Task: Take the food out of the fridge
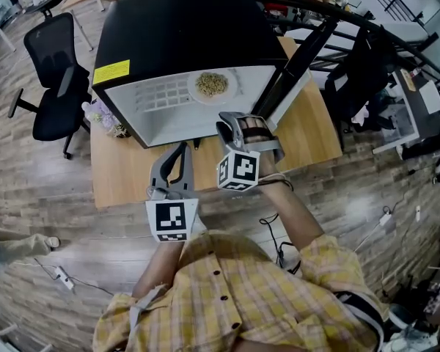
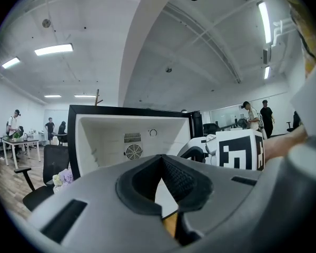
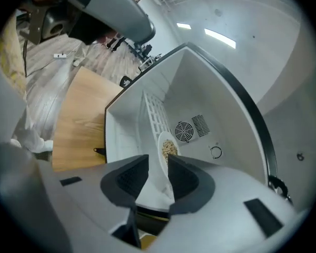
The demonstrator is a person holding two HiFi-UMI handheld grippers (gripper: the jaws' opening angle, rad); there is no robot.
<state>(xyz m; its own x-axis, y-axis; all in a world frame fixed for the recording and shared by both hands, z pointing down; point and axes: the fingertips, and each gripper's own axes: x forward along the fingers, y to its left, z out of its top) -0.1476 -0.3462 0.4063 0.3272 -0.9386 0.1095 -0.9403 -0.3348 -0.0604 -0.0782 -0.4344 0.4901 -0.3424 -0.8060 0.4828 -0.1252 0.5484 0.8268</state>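
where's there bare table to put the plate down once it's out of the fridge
Bare wood runs along the near edge of the table, in front of the fridge, widest at the left. Another bare patch lies right of the open door. The left edge beside the fridge is crowded by flowers.

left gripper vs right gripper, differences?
The left gripper has jaws together; the right gripper has them apart, nothing gripped. The left gripper hangs back over the table; the right gripper sits at the fridge opening, aimed at the plate of food. Both face the fridge.
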